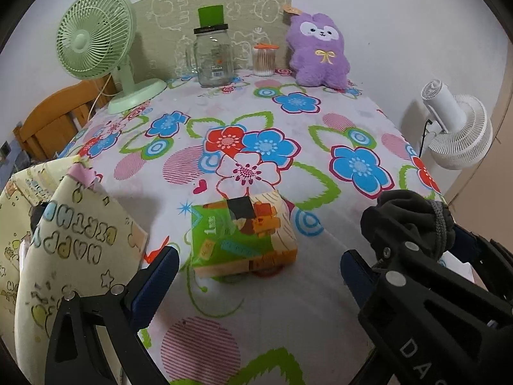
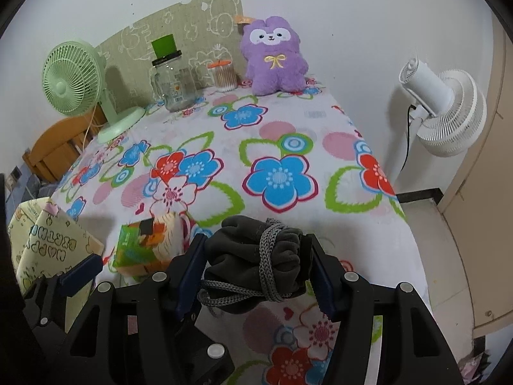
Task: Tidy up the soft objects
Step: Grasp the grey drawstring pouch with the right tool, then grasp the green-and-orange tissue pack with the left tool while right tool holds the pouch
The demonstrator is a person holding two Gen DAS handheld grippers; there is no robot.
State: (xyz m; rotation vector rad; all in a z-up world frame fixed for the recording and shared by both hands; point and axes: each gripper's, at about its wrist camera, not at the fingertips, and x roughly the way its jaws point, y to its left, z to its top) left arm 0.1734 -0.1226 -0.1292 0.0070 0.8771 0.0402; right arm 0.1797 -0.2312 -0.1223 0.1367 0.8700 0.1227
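My right gripper (image 2: 256, 263) is shut on a dark grey drawstring pouch (image 2: 253, 256) and holds it above the table's near edge; the pouch also shows at the right of the left wrist view (image 1: 413, 218). My left gripper (image 1: 259, 272) is open and empty, its jaws wide on either side of a soft tissue pack (image 1: 243, 234) that lies on the flowered tablecloth (image 1: 320, 128). The tissue pack shows in the right wrist view (image 2: 144, 243) left of the pouch. A purple plush toy (image 1: 317, 51) leans against the back wall, upright (image 2: 272, 57).
A cream "Happy Birthday" gift bag (image 1: 64, 250) stands at the left table edge. At the back are a green desk fan (image 1: 96, 45), a glass jar with a green lid (image 1: 213, 54) and a cotton-swab jar (image 1: 264, 59). A white floor fan (image 2: 439, 109) stands right of the table.
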